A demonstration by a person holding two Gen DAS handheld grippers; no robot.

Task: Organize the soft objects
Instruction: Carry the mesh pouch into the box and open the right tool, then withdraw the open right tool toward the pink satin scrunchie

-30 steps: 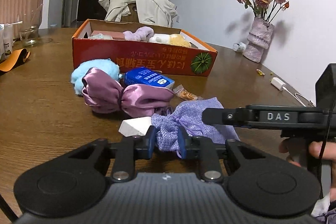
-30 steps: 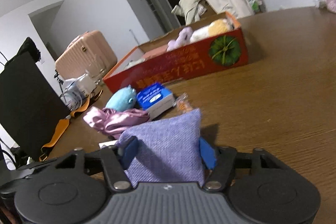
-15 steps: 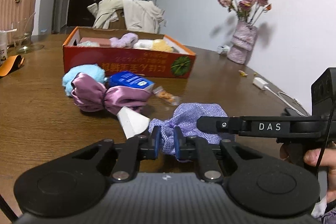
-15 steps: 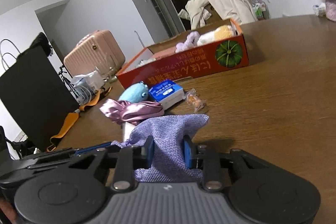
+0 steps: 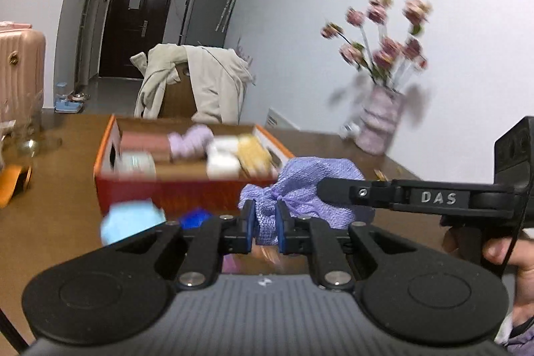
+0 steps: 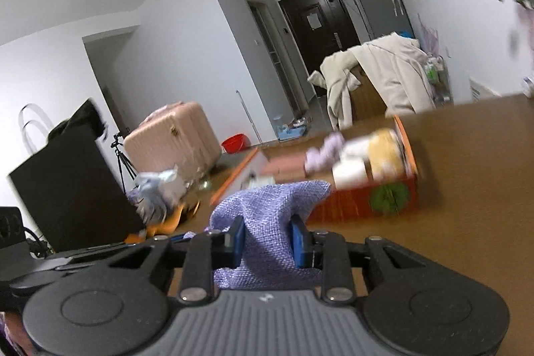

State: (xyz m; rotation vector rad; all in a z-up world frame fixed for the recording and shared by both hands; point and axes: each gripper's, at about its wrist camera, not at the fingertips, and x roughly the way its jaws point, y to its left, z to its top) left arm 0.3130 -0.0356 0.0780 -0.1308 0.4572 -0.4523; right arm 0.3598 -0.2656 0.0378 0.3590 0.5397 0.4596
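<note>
The left gripper (image 5: pixel 263 224) is pinched tight on the tied neck of the purple cloth pouch (image 5: pixel 310 186); the right gripper (image 6: pixel 267 237) squeezes the fat other end of the same pouch between its blue pads (image 6: pixel 237 237); the pouch hangs between the two grippers, up off the brown wooden table (image 6: pixel 467 189), with nothing under it but air; in the left view the right gripper's long black side reaches in from the right edge, and a person's hand (image 5: pixel 507 256) holds its handle; just past the pouch, near the table's front edge, sit a fluffy light blue toy (image 5: pixel 131 219) and a blue packet (image 5: pixel 197 216), both blurred; a bit of shiny pink cloth peeks out below the left gripper's pads, too hidden to tell what it is; next comes the orange cardboard box (image 5: pixel 187 189) near the middle of the table, with a green round picture on its end; inside it lie a light purple soft toy (image 5: pixel 192 140), a white soft thing (image 5: pixel 223 155) and a yellow soft thing (image 5: pixel 255 154), close together; at the far right edge of the table stands a pink vase (image 5: pixel 380 122) of dried roses by the white wall; at the far left edge stands a clear glass (image 5: pixel 30 129); behind the table a cream jacket (image 5: pixel 200 79) hangs over a chair; a pink suitcase (image 6: pixel 173 135) stands on the floor farther off; last comes a dark door (image 5: pixel 137 22).
</note>
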